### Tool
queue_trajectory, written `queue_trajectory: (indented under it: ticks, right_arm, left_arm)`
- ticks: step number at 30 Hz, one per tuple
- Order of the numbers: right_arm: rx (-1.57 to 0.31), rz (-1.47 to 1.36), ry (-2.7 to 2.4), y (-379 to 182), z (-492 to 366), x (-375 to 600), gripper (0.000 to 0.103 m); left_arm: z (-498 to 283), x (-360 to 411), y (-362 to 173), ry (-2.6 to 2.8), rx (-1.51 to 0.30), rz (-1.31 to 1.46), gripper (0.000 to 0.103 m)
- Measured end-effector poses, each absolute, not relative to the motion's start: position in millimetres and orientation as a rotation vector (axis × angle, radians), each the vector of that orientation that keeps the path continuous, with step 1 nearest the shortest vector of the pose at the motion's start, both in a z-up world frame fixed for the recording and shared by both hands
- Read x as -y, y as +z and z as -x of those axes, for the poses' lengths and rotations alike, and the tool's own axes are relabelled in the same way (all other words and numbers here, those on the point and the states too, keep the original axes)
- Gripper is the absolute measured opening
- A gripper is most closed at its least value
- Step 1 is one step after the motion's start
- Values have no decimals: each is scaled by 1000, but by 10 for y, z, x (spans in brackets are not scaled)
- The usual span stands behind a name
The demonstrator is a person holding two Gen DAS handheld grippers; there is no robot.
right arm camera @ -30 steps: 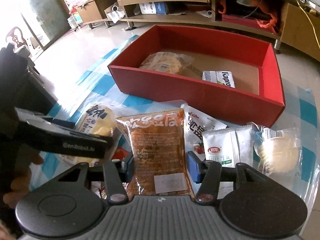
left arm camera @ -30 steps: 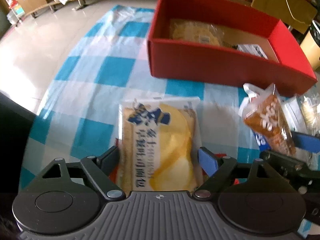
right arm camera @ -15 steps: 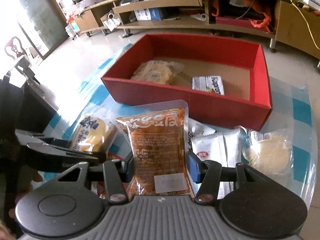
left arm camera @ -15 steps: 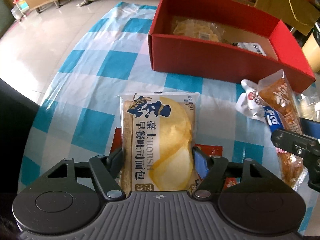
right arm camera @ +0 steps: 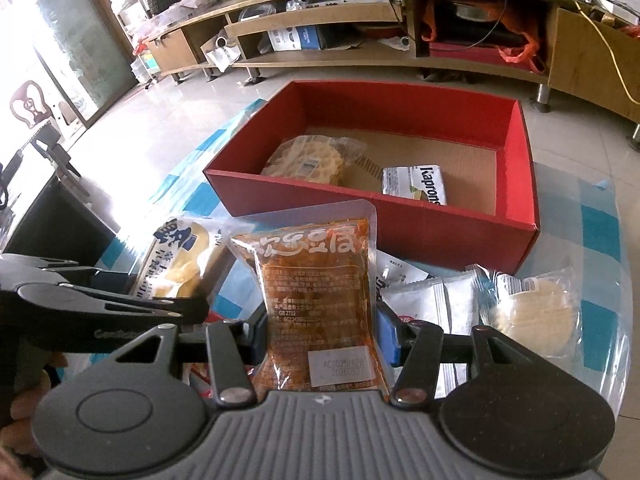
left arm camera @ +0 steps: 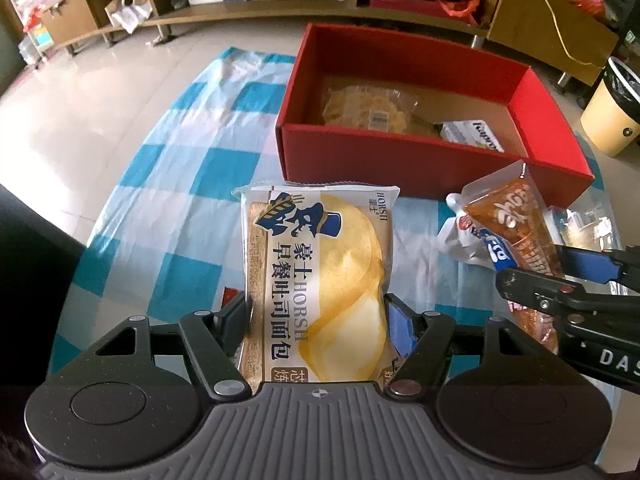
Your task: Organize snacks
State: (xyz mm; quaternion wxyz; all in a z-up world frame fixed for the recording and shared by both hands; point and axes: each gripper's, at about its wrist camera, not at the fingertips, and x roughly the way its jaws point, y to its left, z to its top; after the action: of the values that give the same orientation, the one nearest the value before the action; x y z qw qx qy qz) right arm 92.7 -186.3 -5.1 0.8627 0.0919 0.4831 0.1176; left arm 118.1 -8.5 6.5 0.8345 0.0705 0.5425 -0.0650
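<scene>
My left gripper (left arm camera: 318, 314) is shut on a yellow toast bread pack (left arm camera: 320, 264), held up off the blue checked cloth (left arm camera: 192, 160). My right gripper (right arm camera: 320, 334) is shut on an orange-brown snack pack (right arm camera: 316, 284), also lifted; the same pack (left arm camera: 516, 220) shows at the right of the left wrist view. The red box (right arm camera: 400, 216) stands just beyond both, holding a round waffle-like pack (right arm camera: 308, 162) and a small white pack (right arm camera: 416, 184). In the right wrist view the bread pack (right arm camera: 180, 256) and the left gripper's arm (right arm camera: 100, 304) are at the left.
White sachets (right arm camera: 436, 300) and a clear pack with a pale round cake (right arm camera: 532, 312) lie on the cloth right of my right gripper. A long wooden shelf unit (right arm camera: 360, 20) stands across the floor behind. A yellow bin (left arm camera: 612, 120) stands at the far right.
My left gripper closed on the bread pack and lifted it off the cloth. The right gripper kept its hold on the orange-brown pack and raised it a little, tilting its view up toward the box.
</scene>
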Motion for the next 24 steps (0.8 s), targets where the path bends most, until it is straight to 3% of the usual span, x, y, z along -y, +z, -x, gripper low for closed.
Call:
queue_trajectory:
  ticks: [24]
  right_arm:
    - [-966,-219,231,82,-1030,1940,51]
  left_arm:
    - [-1196,213,359,-183,-1061,-112,75]
